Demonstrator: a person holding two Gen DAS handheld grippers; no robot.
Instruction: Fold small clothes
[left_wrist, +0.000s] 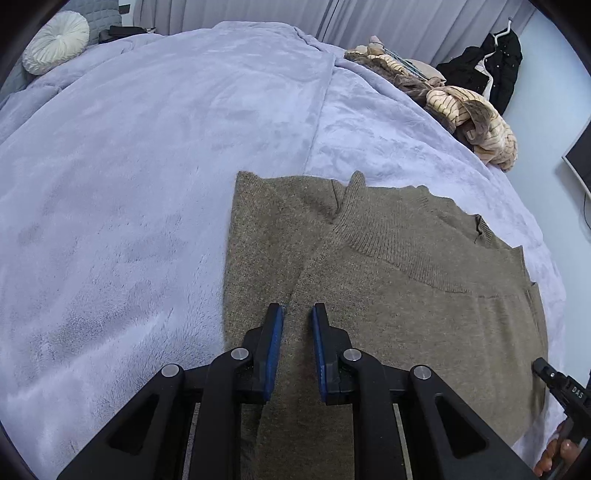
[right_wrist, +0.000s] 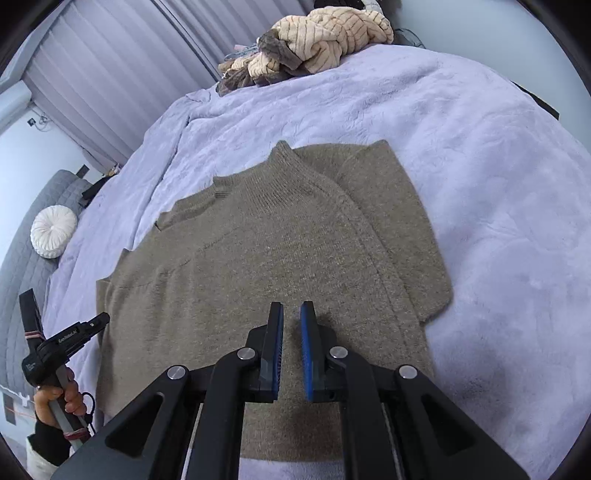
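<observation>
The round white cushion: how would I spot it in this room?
Start from the big bed under the lilac plush blanket. Beyond its far corner stands a grey quilted seat, and the round white cushion rests on it. Its pleats gather into a centre button; the brown sweater and striped clothes pile lie on the bed.

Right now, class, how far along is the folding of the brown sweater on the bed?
Done: the sweater lies flat with both sleeves folded in. In hand: nothing; the left tool and right tool hover over it. Left: folding the body, then the clothes pile.
</observation>
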